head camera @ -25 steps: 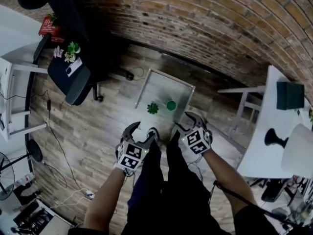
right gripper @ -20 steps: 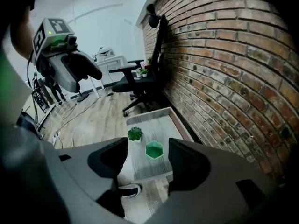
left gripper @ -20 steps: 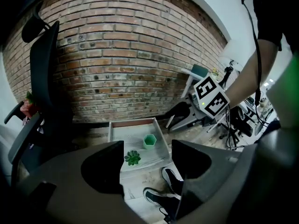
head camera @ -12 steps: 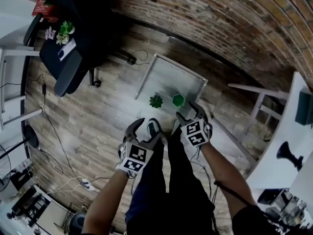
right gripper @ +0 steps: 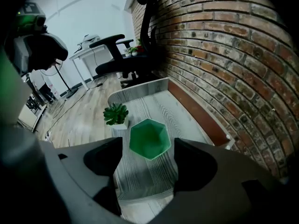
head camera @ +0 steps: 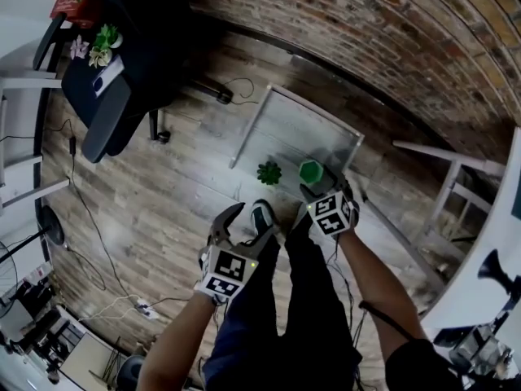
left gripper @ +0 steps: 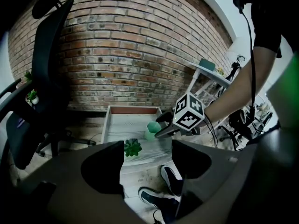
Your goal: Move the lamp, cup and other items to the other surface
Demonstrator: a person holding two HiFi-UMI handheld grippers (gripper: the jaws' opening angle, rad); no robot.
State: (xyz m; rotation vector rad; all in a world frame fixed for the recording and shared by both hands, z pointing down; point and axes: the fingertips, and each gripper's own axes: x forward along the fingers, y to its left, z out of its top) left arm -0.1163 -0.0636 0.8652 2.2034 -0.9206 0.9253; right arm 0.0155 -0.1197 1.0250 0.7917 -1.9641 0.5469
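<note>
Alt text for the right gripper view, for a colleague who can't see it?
The right gripper's jaws, which have just been opening, frame a green hexagonal cup on a low striped table without touching it. A small potted plant stands just left of the cup. A brick wall runs along the right, with an office chair behind.

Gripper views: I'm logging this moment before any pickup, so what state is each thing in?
green hexagonal cup: upright on the low table, looks empty, not gripped.
potted succulent: upright on the low table, beside the cup, apart from it.
right gripper: open, its fingers have just been opening, cup lined up between them.
left gripper: open, nothing between its fingers.
</note>
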